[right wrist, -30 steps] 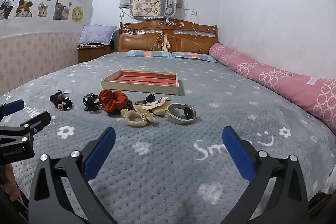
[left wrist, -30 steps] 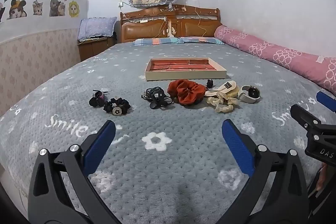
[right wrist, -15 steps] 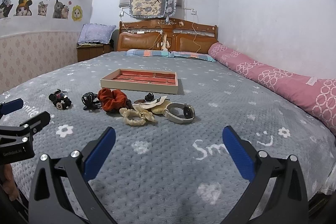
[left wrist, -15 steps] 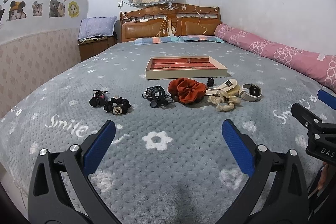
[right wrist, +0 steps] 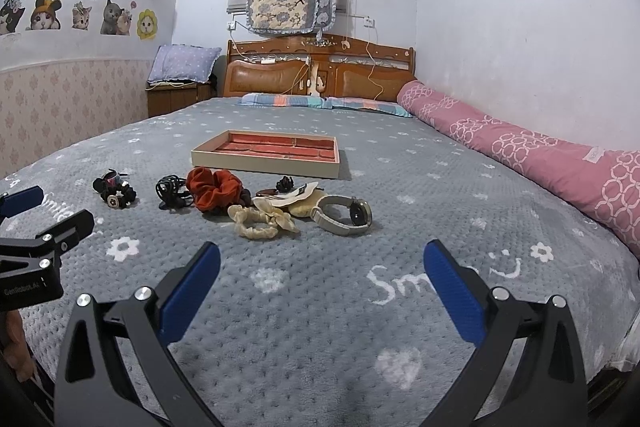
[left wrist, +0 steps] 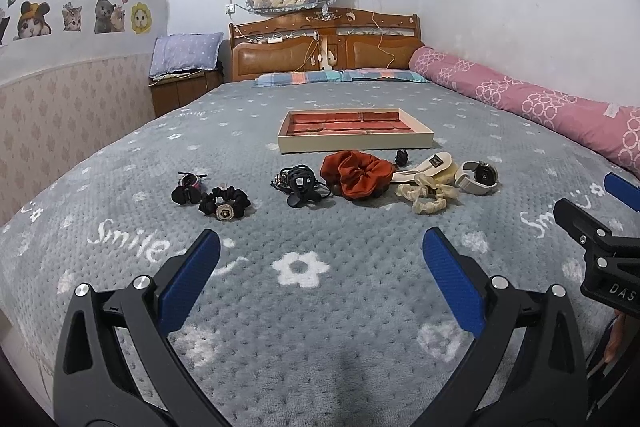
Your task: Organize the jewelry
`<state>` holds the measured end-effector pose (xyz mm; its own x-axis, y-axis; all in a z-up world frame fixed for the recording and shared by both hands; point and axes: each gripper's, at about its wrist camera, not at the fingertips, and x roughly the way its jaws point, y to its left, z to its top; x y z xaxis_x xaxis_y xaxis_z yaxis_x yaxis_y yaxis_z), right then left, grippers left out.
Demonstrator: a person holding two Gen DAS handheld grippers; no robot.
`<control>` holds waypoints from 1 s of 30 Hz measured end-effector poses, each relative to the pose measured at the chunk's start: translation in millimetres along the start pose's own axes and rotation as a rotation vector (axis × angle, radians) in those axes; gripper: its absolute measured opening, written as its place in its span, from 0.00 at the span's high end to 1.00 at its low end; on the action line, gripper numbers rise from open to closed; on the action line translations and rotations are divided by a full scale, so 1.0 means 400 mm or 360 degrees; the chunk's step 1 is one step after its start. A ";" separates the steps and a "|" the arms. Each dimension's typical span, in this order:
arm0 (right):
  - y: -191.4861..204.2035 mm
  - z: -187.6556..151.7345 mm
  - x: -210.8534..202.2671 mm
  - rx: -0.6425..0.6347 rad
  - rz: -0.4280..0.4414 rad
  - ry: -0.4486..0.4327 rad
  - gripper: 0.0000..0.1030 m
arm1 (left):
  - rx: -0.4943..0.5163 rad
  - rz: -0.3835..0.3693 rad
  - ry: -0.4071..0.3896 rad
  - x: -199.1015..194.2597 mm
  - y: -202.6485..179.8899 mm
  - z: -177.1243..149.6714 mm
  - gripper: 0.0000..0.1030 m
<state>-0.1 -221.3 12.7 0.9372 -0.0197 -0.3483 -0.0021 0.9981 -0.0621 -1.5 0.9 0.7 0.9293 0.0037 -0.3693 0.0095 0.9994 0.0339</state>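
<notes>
Over the last second both cameras are creeping a little closer to the row of accessories, and nothing on the bed is shifting; the sorting is not yet starting, by my reading. The left gripper (left wrist: 320,259) is hovering with its 2 blue-padded fingers wide apart and holding nothing, and the right gripper (right wrist: 322,269) is doing the same beside it.

The shallow beige tray with the red velvet compartments (left wrist: 356,143) is lying on the grey fleece blanket (left wrist: 300,327) just behind the row, and as far as these low views show it is holding nothing. In front of it, from left to right, are lying a small dark hair clip (left wrist: 187,187), a black scrunchie with a round charm (left wrist: 225,203), a black claw clip on tangled cord (left wrist: 301,183), a rust-orange scrunchie (left wrist: 356,175), a cream scrunchie (left wrist: 427,195) and a beige-strapped wristwatch (right wrist: 345,215).

The cream scrunchie is touching a pale fabric pouch (right wrist: 302,201), and the orange one is crowding its neighbours, so picking 1 cleanly is looking fiddly. The watch is sitting slightly apart, nearest the right gripper.
</notes>
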 end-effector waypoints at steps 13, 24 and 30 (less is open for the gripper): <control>0.003 -0.003 0.011 -0.0008 -0.0005 0.0018 0.04 | 0.0000 -0.0007 0.0073 0.008 -0.002 0.003 0.05; -0.003 0.023 0.046 -0.0045 -0.0015 0.0039 0.04 | 0.0001 -0.0027 0.0122 0.040 0.000 0.039 0.05; -0.019 0.057 0.080 -0.0052 -0.0009 0.0057 0.04 | 0.0041 -0.0004 0.0091 0.068 -0.002 0.080 0.05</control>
<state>37.7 -228.2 23.6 0.9241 -0.0280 -0.3811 -0.0088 0.9955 -0.0945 35.4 -0.8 20.3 0.9067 0.0040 -0.4218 0.0221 0.9981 0.0568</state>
